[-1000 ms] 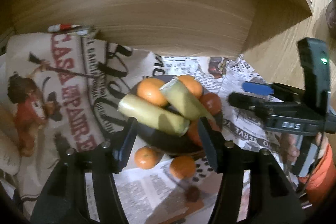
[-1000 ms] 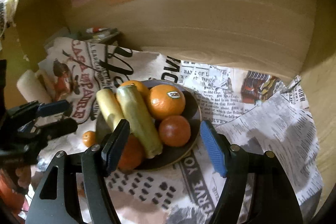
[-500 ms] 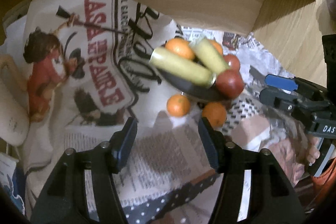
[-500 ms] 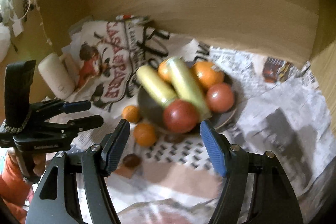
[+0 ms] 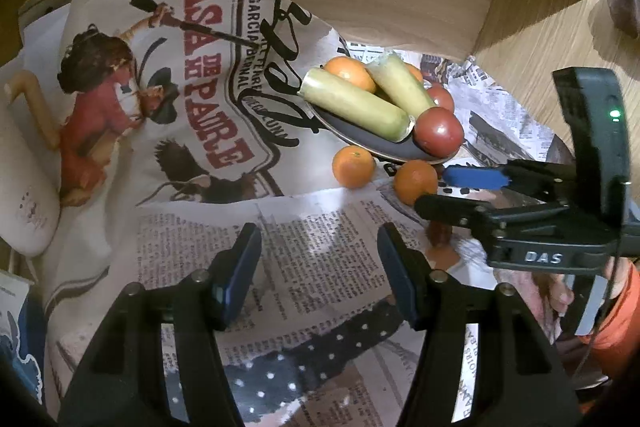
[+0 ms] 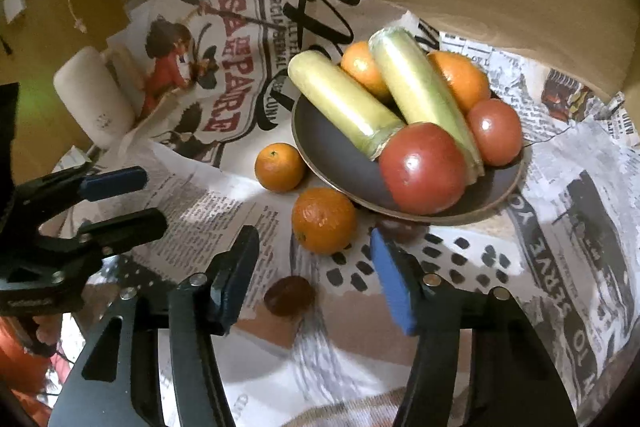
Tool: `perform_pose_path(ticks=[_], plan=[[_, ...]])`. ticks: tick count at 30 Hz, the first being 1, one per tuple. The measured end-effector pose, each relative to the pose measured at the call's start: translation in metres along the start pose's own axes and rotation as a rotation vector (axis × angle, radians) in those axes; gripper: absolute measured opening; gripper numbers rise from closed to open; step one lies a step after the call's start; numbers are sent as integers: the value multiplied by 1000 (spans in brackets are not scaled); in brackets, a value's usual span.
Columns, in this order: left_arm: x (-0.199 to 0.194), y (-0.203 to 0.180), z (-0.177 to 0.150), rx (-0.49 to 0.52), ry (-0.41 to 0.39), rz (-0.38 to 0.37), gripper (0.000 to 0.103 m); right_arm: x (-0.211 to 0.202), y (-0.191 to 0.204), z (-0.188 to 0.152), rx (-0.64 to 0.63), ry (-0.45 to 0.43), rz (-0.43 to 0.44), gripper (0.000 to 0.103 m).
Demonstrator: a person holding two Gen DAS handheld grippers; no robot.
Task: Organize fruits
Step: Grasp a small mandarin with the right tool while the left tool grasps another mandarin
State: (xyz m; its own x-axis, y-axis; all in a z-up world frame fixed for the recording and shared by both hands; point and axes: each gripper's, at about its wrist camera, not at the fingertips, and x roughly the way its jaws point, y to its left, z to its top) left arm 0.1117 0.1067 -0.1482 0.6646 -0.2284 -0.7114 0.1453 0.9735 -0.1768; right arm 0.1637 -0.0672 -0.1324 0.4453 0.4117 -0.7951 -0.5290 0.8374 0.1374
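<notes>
Two yellow-green cobs are lying on the dark plate beyond the right tool, long axes slanting toward it. Two tomatoes and two oranges are sharing the plate; two more oranges are sitting just before it. Right tool is closing, holding nothing; left tool is standing half open, also holding nothing.

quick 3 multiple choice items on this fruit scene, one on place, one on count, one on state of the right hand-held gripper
1. Where is the small dark brown fruit?
A. on the plate
B. on the newspaper, between the right hand-held gripper's fingers
C. on the wooden wall

2. How many oranges lie off the plate?
A. none
B. two
C. four

3. The right hand-held gripper is:
A. open, holding nothing
B. shut on a tomato
C. shut on the plate

Answers:
1 B, it sits on the paper in the gap.
2 B, a small orange and a larger orange lie beside the rim.
3 A, the pads touch nothing.
</notes>
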Motion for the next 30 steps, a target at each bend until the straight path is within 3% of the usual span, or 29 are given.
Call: perform_pose_path(ticks=[4, 10, 19, 24, 30], plan=[[-1, 3, 2, 3, -3, 2, 60, 14, -1, 3, 10, 29, -6, 54], [2, 3, 11, 10, -10, 0, 60, 22, -1, 8, 23, 43, 6, 35], [33, -11, 29, 33, 53, -39, 60, -7, -5, 7, 3, -8, 44, 35], [58, -25, 41, 58, 101, -26, 59, -31, -17, 7, -4, -50, 37, 35], [82, -36, 50, 78, 162, -39, 45, -44, -36, 12, 25, -78, 29, 35]])
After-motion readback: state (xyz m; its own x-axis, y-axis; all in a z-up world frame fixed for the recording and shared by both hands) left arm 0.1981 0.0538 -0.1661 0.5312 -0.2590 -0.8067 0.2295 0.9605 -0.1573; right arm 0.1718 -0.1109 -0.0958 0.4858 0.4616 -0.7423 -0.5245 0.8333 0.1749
